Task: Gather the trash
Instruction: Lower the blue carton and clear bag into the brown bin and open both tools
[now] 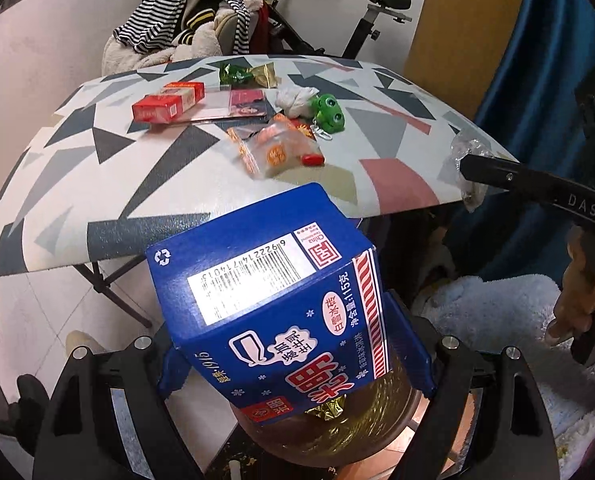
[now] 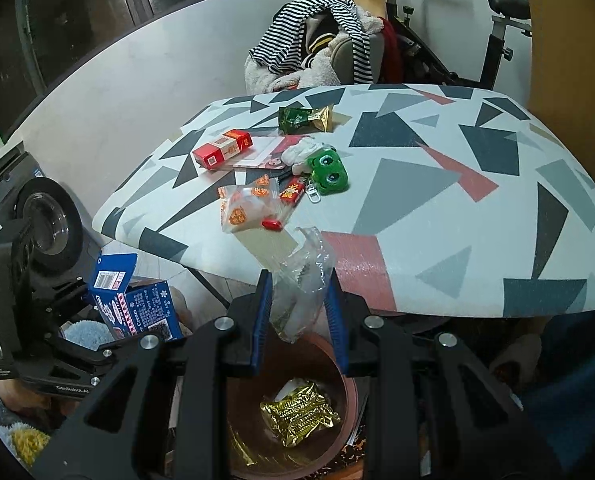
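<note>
My left gripper (image 1: 293, 360) is shut on a blue ice cream box (image 1: 273, 292), its pads on the box's two sides. It holds the box tilted just above a brown bin (image 1: 329, 440) on the floor. My right gripper (image 2: 299, 292) is shut on a crumpled clear plastic wrapper (image 2: 303, 276) over the same bin (image 2: 349, 392), where a gold wrapper (image 2: 299, 412) lies. The right wrist view shows the left gripper (image 2: 93, 320) and box (image 2: 137, 304) at the lower left. On the patterned table (image 2: 457, 200) lie a printed clear bag (image 2: 245, 212), a green-gold wrapper (image 2: 305, 118) and a tissue (image 2: 301, 152).
A red cigarette pack (image 2: 221, 150) and a green frog keychain (image 2: 327, 172) also lie on the table. Behind it stand a chair piled with clothes (image 2: 317, 40) and an exercise bike (image 2: 497, 32). A washing machine (image 2: 37, 216) is at the left and a blue curtain (image 1: 537, 60) at the right.
</note>
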Available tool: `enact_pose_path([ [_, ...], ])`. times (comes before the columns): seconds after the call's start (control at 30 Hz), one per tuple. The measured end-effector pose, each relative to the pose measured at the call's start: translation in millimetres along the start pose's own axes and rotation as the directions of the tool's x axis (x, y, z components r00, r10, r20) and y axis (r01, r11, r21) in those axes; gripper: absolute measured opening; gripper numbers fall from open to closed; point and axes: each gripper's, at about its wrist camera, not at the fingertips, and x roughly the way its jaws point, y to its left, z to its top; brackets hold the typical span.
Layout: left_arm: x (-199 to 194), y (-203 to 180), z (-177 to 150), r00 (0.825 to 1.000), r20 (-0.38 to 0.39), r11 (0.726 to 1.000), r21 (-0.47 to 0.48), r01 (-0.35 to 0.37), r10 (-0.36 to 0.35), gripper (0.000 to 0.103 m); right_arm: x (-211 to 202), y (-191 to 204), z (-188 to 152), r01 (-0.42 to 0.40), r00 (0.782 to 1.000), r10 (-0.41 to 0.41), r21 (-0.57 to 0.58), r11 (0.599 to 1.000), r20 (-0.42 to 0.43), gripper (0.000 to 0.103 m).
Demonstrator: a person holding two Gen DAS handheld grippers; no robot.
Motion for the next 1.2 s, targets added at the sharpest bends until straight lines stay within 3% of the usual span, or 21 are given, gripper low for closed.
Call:
enact_pose_path([
  [0.17, 4.2, -1.4, -1.5, 1.000, -0.017, 1.000, 0.011, 0.003, -0.003, 0.083, 1.3, -1.0, -2.8, -0.001, 1.000, 0.001, 0.005, 1.000, -0.004, 0.029],
  [0.27, 4.5, -2.0, -1.9, 1.000, -0.021, 1.000, 0.015, 0.007, -0.007, 0.089, 2.9, -1.6, -5.2, -0.005, 1.000, 0.005, 0.009, 1.000, -0.008, 0.029],
  [0.47, 1.3, 9.2, -0.4, 1.000, -0.010, 1.000, -0.031, 0.002, -0.002, 0.094, 13.0, 0.0, -11.7, -0.008, 0.999, 0.009, 0.006, 1.000, -0.040, 0.029],
  [0.8, -30.9, 32.6, 13.4, 0.988, 0.103, 0.991, -0.089, -0.102, 0.111, 0.094, 54.7, 26.3, -48.4, -0.058, 0.979, 0.049, -0.039, 0.998, -0.199, 0.029],
  [1.2, -52.2, 45.4, 21.5, 0.968, 0.161, 0.980, -0.076, -0.184, 0.195, 0.095, 80.2, 34.7, -72.7, -0.018, 0.945, -0.011, -0.087, 0.996, -0.326, 0.030],
])
